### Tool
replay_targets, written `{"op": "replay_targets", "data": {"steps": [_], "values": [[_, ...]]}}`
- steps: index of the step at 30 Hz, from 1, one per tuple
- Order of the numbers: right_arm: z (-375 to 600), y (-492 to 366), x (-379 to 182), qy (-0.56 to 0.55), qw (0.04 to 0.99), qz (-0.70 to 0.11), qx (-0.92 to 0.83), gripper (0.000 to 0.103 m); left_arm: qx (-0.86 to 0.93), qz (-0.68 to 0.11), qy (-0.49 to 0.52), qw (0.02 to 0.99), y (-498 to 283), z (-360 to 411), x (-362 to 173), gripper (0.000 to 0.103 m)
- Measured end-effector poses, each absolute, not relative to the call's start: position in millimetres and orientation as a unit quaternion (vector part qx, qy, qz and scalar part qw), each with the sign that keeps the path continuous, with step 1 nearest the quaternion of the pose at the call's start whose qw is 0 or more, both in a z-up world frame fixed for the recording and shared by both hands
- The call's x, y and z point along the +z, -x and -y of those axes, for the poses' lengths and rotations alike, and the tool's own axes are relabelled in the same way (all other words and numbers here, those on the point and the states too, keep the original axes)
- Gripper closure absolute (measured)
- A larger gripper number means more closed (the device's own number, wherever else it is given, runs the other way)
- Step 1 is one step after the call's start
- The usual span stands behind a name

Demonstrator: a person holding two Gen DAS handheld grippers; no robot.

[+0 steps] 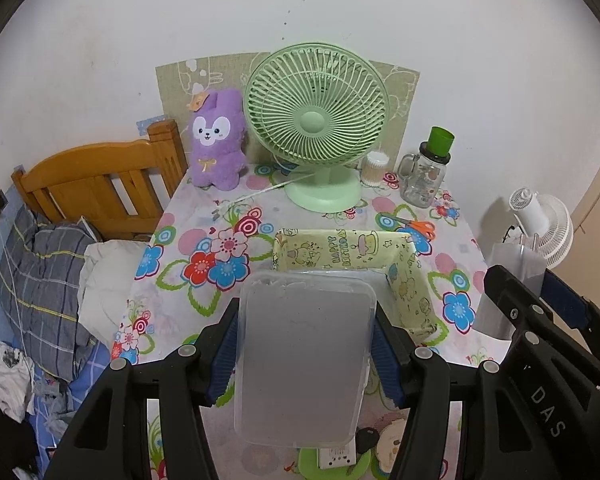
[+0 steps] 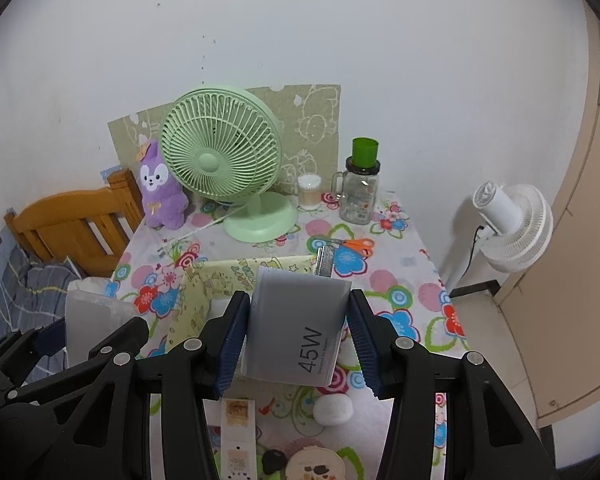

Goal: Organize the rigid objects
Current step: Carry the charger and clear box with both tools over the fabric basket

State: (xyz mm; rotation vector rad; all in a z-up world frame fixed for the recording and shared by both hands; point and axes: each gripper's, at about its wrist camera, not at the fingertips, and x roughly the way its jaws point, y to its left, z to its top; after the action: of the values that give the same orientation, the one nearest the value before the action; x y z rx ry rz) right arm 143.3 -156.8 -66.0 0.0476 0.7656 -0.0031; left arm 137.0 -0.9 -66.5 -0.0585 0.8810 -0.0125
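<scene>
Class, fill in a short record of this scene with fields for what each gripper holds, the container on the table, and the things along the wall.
left gripper: shut on clear plastic box
right gripper: shut on white charger marked 45W
container: yellow storage box, open top, on floral tablecloth
along wall: purple plush, green fan, glass jar
also there: orange scissors

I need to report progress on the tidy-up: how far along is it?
Done: nothing clearly; what shows of the yellow fabric bin's inside looks empty, though the held items hide part of it.

In hand: the left gripper clamps a clear plastic case, and the right gripper clamps a 45W charger, both near the bin.

Left: orange scissors behind the bin and small items at the near table edge.
</scene>
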Motion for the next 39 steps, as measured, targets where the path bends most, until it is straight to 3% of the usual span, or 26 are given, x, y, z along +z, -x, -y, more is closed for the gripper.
{"op": "replay_targets", "data": {"steps": [22,39], "values": [[160.8,-218.3,-99.1,-0.047,0.919,-0.39,0.005,0.051,0.011,-0.453,0.028,0.891,-214.4,8.8,-105.4,0.042],[154.8,-269.8,-160.9,-0.035,0.902,-0.429,0.002,0.05,0.014,-0.496,0.027,0.868,-251.8,18.0,-167.3,0.042]]}}
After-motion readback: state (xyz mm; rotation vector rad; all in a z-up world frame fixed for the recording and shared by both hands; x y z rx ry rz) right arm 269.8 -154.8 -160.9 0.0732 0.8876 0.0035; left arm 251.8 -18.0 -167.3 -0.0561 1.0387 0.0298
